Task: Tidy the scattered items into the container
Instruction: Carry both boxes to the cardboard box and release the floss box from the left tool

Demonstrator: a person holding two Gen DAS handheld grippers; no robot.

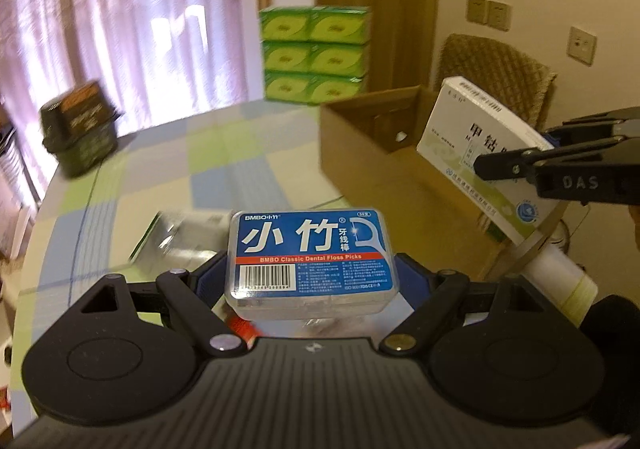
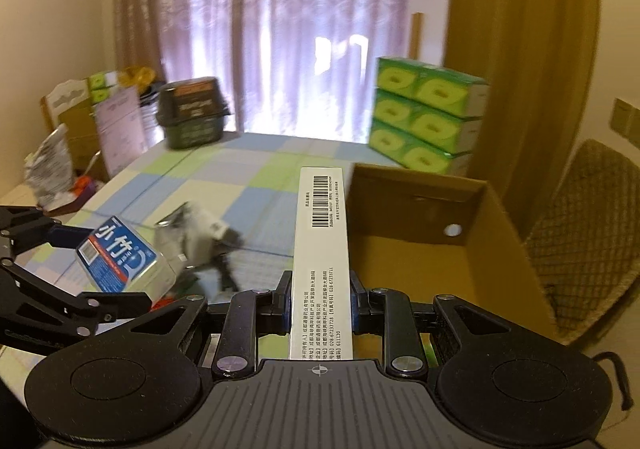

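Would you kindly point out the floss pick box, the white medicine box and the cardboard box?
floss pick box (image 1: pixel 310 245), left wrist view, blue label.
white medicine box (image 2: pixel 322 249), right wrist view, narrow printed side.
cardboard box (image 2: pixel 420 269), right wrist view, inner floor.

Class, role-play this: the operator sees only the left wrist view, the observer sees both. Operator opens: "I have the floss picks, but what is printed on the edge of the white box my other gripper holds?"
Observer: A barcode and lines of small print run along the narrow edge of the white medicine box.
Operator: Is the right gripper closed on it?
Observer: Yes, the right gripper clamps both flat sides of the box.
Operator: Is the cardboard box empty?
Observer: The floor of the cardboard box that shows in the right wrist view is bare.
Operator: Anything left on the table?
Observer: A blurred crumpled packet lies beyond the floss picks box.
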